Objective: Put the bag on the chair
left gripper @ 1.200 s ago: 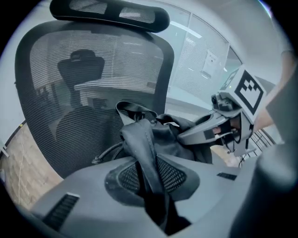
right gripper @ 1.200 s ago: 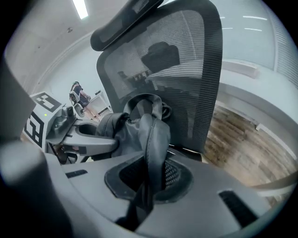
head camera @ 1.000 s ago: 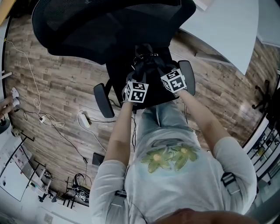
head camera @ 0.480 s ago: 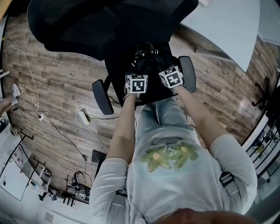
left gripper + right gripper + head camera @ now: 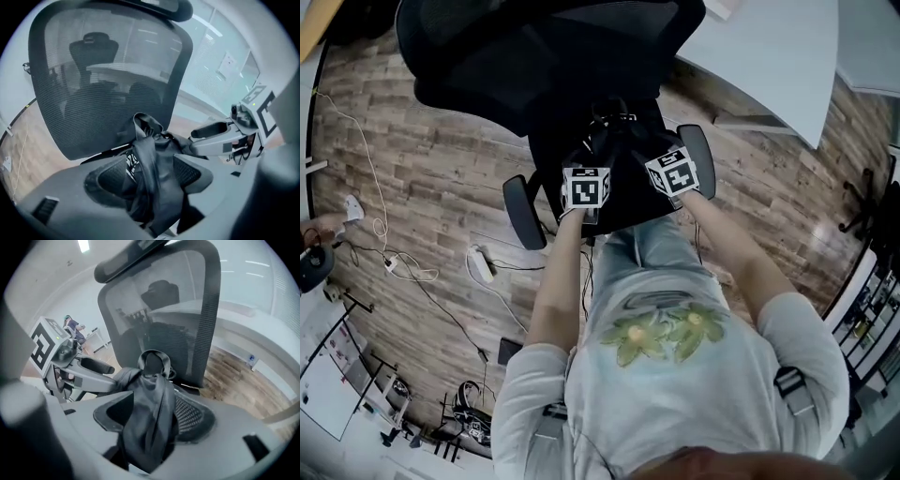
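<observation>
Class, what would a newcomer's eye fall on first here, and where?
A big black mesh office chair fills the top of the head view, a dark bag on its seat. The left gripper and right gripper have just been opening their jaws, a bag strap loose between each pair.

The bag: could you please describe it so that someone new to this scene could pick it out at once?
Find the black office chair with the mesh back on the wood-patterned floor. On it, between its armrests, lies the bag. It is the only soft, crumpled thing there: black fabric with straps and a loop handle on top.
</observation>
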A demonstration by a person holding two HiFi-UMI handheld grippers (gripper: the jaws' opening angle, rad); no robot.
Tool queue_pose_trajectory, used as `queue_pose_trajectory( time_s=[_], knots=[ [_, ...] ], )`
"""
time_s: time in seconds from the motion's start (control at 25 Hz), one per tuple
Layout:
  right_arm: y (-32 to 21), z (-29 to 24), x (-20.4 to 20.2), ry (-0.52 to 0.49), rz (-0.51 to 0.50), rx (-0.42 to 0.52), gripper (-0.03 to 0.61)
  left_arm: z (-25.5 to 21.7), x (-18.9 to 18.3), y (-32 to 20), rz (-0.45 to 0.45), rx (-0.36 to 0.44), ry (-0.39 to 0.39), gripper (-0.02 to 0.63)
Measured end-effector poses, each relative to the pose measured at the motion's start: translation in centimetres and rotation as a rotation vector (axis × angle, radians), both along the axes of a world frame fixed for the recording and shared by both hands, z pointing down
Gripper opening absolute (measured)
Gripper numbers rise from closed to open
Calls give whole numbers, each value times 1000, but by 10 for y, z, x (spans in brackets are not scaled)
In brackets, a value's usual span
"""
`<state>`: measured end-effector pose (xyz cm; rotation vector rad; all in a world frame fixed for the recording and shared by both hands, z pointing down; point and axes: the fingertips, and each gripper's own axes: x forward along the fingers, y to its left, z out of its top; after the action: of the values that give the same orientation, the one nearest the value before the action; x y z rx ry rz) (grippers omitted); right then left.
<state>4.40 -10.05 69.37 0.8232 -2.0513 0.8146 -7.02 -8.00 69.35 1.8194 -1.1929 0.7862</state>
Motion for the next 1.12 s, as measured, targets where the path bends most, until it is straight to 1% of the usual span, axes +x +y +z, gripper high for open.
queue_pose_trajectory(
  time_s=[0.2, 0.32, 0.4, 0.52, 0.56, 0.64, 0.72, 0.84, 0.92, 0.96, 1.04, 1.12],
  knots=[
    [-2, -50, -4, -115, 87, 53, 258, -49, -4, -3, -30, 113, 47, 310],
    [3, -77, -1, -151, 123, 96, 252, -81, 0, 3, -32, 185, 74, 310],
    [8, -97, 1, -171, 137, 134, 216, -104, 6, 10, -25, 231, 103, 307],
    [18, -126, 9, -186, 164, 193, 163, -133, 17, 22, 1, 273, 135, 303],
    [22, -134, 13, -191, 176, 214, 133, -141, 20, 27, 7, 287, 133, 291],
    [31, -150, 19, -204, 195, 254, 73, -156, 23, 36, 11, 320, 121, 228],
    [42, -164, 21, -213, 200, 284, 14, -169, 24, 46, 15, 347, 119, 182],
    [62, -182, 20, -225, 186, 301, 9, -188, 25, 62, 9, 387, 122, 79],
    [73, -193, 18, -239, 174, 310, 9, -200, 26, 70, 7, 412, 131, 33],
    [78, -198, 16, -253, 165, 311, 9, -205, 27, 75, 11, 421, 144, 21],
    [91, -207, 10, -299, 142, 301, 9, -215, 30, 86, 24, 437, 159, 18],
    [102, -216, 4, -331, 118, 292, 9, -223, 29, 96, 41, 457, 131, 17]
  ],
)
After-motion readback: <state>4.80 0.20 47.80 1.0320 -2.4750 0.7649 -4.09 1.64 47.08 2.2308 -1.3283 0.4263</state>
